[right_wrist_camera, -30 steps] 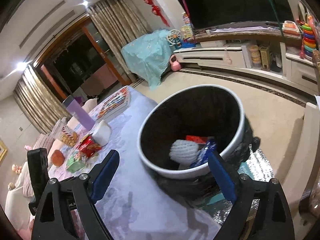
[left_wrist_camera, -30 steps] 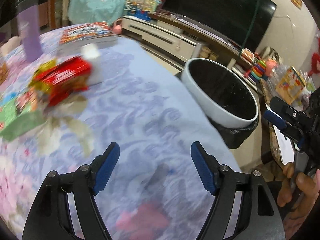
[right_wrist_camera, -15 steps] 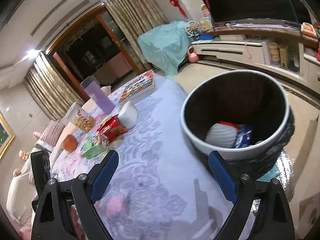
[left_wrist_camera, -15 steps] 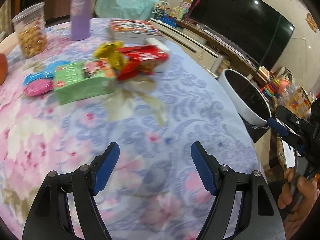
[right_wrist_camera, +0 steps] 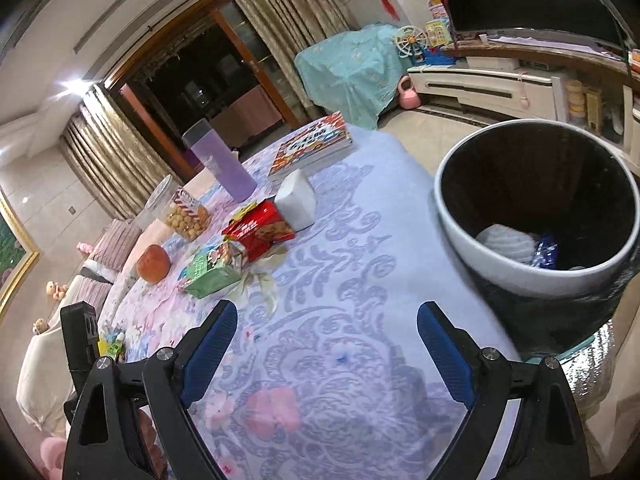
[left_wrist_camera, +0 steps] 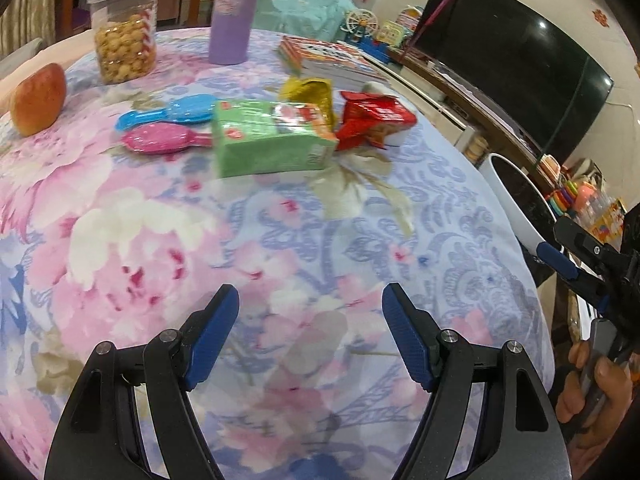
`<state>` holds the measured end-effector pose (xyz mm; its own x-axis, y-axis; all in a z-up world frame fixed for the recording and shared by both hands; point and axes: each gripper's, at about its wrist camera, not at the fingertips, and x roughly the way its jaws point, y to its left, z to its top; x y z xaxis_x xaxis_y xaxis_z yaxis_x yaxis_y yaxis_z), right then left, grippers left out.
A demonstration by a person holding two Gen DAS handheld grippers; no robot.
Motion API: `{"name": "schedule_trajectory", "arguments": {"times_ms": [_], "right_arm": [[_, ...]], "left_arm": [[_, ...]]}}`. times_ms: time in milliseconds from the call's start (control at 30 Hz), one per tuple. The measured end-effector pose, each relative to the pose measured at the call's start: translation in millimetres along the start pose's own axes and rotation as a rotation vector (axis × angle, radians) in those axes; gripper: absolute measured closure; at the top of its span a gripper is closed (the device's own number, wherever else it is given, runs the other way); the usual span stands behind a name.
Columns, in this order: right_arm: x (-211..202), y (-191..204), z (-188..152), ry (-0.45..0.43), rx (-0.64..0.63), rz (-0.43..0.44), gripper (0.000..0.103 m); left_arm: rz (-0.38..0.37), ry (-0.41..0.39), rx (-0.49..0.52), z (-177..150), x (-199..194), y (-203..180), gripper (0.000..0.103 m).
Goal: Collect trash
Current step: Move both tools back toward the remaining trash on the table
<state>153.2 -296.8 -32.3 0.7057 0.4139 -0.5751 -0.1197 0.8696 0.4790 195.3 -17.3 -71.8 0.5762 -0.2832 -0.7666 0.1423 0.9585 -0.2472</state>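
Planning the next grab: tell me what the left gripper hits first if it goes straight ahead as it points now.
Probably the green carton, lying ahead of the open left gripper, with only bare tablecloth between them; depth is uncertain.

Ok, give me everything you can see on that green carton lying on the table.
The green cardboard drink carton is a rectangular box lying on its side on the floral tablecloth, with a printed picture panel on its upper face. It looks intact, not crushed. A crumpled red snack wrapper sits against its right end, a yellow foil wrapper just behind, and a pink plastic spoon beside its left end. Neither claw touches it.
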Motion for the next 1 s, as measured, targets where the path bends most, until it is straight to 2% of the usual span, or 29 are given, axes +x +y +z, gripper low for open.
{"name": "schedule_trajectory", "arguments": {"times_ms": [633, 833, 1000], "right_arm": [[38.4, 16.7, 1.1, 0.043, -0.018, 0.022, 0.01], [48.6, 24.9, 5.4, 0.051, -0.025, 0.049, 0.01], [60.3, 33.9, 15.5, 0.041, -0.018, 0.085, 0.01]], "left_arm": [[0.042, 0.015, 0.071, 21.2, 9.1, 30.5, 0.022], [0.058, 0.02, 0.142, 38.3, 14.9, 35.1, 0.019], [0.066, 0.015, 0.239, 59.7, 22.4, 37.9, 0.014]]}}
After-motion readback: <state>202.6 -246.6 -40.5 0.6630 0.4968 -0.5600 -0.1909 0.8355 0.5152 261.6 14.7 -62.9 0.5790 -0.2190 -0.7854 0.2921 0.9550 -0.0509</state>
